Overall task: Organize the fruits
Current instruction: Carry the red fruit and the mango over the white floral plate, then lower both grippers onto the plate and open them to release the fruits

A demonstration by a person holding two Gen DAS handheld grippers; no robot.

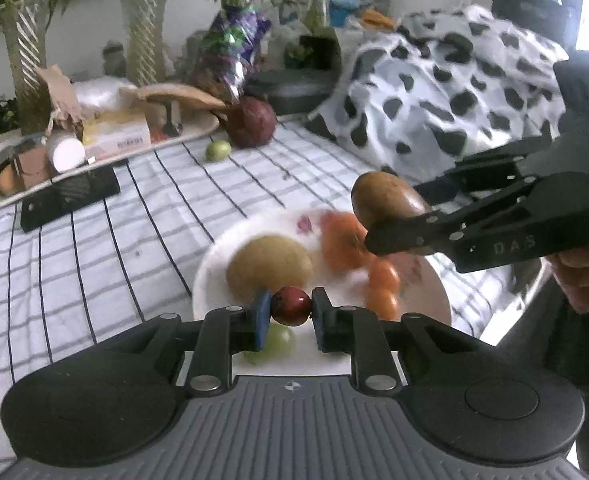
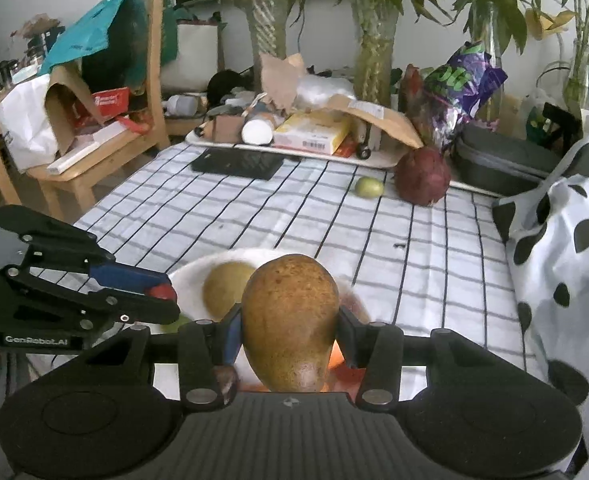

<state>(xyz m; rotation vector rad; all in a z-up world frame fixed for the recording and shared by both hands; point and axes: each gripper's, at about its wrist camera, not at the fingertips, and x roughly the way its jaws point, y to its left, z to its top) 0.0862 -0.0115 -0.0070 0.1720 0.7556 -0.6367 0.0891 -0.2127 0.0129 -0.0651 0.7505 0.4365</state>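
Left claw clamped on a red fruit over the plate. Right claw grips a pear above it.

place: lived-in home room | surface: checked cloth spread wide | far edge: potted plants in a row, cluttered tray of boxes and paper | far left: wooden chair piled with bags | right: cow-spotted blanket | near: white plate of fruit

A checked cloth carries a black keyboard, beside a spotted blanket.
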